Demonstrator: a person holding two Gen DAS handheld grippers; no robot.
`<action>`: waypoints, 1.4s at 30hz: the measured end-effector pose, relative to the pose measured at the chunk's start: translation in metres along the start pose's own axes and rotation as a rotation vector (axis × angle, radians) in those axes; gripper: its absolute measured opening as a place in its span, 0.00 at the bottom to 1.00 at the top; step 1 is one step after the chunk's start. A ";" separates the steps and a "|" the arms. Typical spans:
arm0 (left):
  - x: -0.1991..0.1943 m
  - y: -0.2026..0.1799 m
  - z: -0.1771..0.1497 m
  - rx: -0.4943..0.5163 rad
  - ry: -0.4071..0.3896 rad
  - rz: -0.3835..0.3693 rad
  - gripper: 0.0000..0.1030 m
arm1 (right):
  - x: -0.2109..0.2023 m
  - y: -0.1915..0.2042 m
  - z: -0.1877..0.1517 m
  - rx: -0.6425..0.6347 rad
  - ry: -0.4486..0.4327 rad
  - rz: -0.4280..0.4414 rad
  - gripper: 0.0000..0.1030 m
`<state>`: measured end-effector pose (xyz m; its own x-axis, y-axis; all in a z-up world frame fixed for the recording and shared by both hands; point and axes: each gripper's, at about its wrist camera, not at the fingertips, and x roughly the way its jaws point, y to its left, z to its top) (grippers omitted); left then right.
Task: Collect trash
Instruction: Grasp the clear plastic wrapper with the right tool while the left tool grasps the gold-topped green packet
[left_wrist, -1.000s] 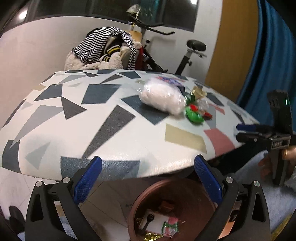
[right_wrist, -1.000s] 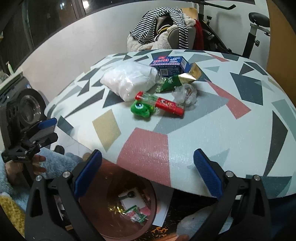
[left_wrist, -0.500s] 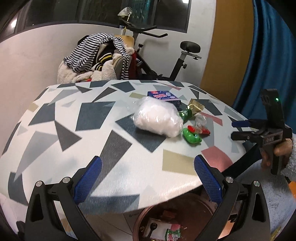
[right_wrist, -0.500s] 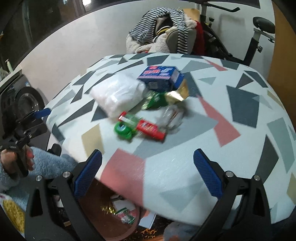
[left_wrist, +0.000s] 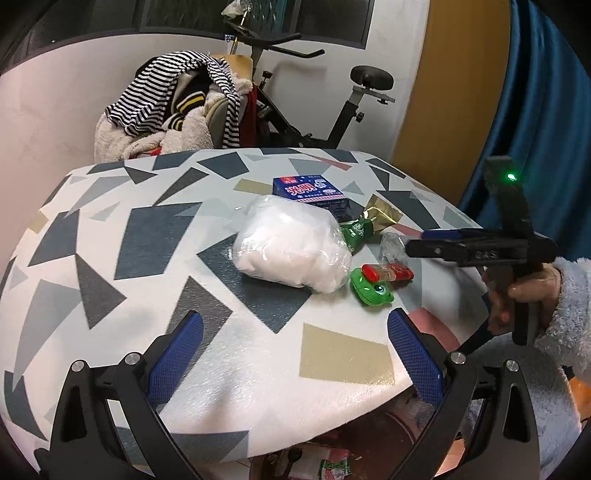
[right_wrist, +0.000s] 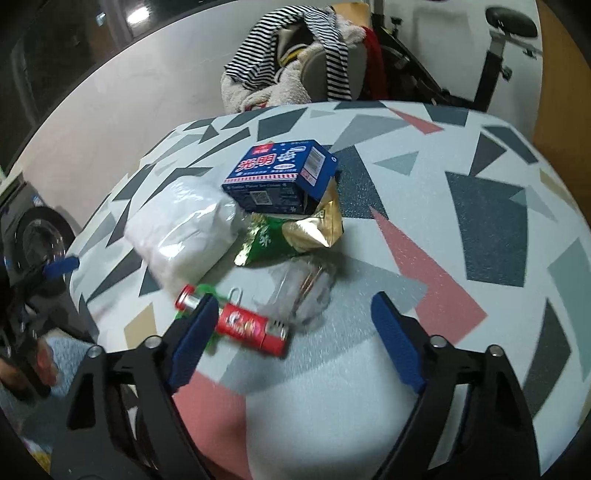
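Both grippers have come up from the bin side onto the worktop (left_wrist: 155, 229); a second ago the bin filled the low part of both views, now only a sliver of it (left_wrist: 332, 465) shows under the worktop edge in the left view. Right gripper (right_wrist: 288, 332) now sits right over the trash pile, much closer than before. Its fingers are spread but closing, nothing pinched yet; the red tube (right_wrist: 251, 326) lies between them, near the left finger, with a crumpled clear wrapper (right_wrist: 303, 291) just beyond. Judgement: the next pick has started, the red tube or the clear wrapper is the likely target.

Left gripper (left_wrist: 295, 354) hovers over bare worktop, fingers spread wide, empty. The pile is ahead of it and to its right.

Going outward: green frog toy (left_wrist: 371, 291) touching the red tube, white bag (left_wrist: 291, 245) beside them, green-gold wrapper (right_wrist: 291, 232) behind, blue box (right_wrist: 280, 173) farthest, its flap over the wrapper. All trash is still on the worktop, well apart from the bin.

Worktop is rounded with a white cover in grey, pink and gold shapes. Behind: chair piled with striped clothes (left_wrist: 177, 96), exercise bike (left_wrist: 332, 96), blue curtain (left_wrist: 546, 129), white wall.
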<state>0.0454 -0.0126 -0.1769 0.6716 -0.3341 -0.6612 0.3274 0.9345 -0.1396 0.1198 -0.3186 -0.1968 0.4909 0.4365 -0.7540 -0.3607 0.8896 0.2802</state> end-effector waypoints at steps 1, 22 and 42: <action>0.003 -0.001 0.001 0.002 0.006 -0.004 0.94 | 0.005 -0.002 0.003 0.017 0.008 0.004 0.75; 0.060 -0.073 0.064 0.218 0.055 -0.103 0.46 | -0.011 -0.027 0.003 0.042 0.003 0.000 0.33; 0.184 -0.117 0.109 0.379 0.374 -0.090 0.34 | -0.048 -0.077 -0.009 0.124 -0.065 -0.031 0.33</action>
<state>0.2031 -0.1966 -0.2021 0.3698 -0.2799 -0.8859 0.6365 0.7709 0.0221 0.1169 -0.4088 -0.1873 0.5522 0.4130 -0.7242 -0.2456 0.9107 0.3321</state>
